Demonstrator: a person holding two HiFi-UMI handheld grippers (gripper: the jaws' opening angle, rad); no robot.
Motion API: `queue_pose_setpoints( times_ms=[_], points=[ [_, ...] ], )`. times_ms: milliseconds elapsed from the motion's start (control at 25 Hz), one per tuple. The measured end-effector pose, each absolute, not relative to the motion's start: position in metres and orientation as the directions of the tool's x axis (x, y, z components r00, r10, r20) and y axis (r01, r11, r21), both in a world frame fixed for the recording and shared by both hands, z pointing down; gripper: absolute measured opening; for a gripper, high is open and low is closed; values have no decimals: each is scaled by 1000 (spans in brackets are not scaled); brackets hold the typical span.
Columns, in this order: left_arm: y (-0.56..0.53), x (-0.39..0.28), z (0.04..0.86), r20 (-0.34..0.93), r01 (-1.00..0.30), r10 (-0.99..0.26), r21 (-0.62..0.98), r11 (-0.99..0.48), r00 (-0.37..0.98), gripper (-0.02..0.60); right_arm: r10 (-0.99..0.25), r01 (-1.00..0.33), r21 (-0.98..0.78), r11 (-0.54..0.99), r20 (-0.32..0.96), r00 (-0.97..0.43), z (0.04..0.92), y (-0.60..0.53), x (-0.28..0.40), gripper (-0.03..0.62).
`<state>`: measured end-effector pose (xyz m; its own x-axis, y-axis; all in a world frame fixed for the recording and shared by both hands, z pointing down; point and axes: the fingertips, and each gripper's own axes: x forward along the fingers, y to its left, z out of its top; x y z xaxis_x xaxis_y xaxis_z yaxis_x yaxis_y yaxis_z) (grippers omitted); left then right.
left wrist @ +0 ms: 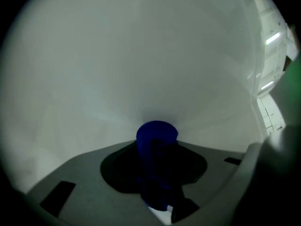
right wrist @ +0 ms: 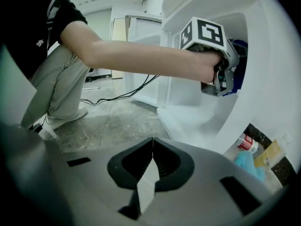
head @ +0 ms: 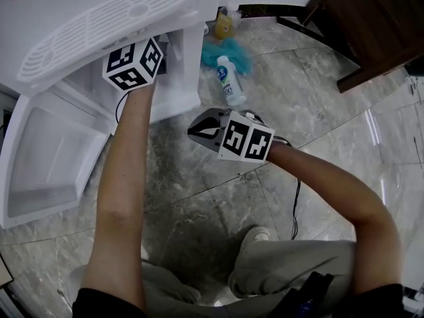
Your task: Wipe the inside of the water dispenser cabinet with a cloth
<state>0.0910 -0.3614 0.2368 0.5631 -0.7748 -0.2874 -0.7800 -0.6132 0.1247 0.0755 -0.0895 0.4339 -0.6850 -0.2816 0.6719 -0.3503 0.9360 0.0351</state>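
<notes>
The bunched dark-blue cloth (left wrist: 156,138), pinched in the half-closed left gripper (right wrist: 225,76) inside the white plastic dispenser cabinet (head: 182,78), could be dragged loose by wall friction; the right gripper (right wrist: 153,159) is shut empty outside.

**Grey marble floor, stuff piled at the top**

The floor (head: 218,197) is grey veined marble-look tile. The white water dispenser cabinet (head: 189,65) stands on it at upper left. Just right of it, top centre, a white bottle (head: 230,79) lies on its side touching a fluffy teal cloth (head: 211,53), with a yellow bottle (head: 224,25) behind them. Dark wooden furniture (head: 371,25) sits upper right, and a black cable (head: 296,207) trails right of centre.
</notes>
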Motion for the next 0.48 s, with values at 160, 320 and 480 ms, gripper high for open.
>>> queue_pose_setpoints(
  times_ms=[160, 320, 480],
  points=[
    [-340, 95, 235, -309, -774, -767, 131, -620, 562, 150, -280, -346, 39, 937, 675, -683, 435, -91, 76, 0],
    [-346, 95, 234, -303, -778, -762, 92, -622, 573, 149, -285, -339, 54, 939, 671, -685, 430, -95, 74, 0],
    [-366, 95, 234, -284, -807, -793, 93, -583, 539, 149, -291, -343, 61, 937, 680, -673, 430, -90, 81, 0]
  ],
)
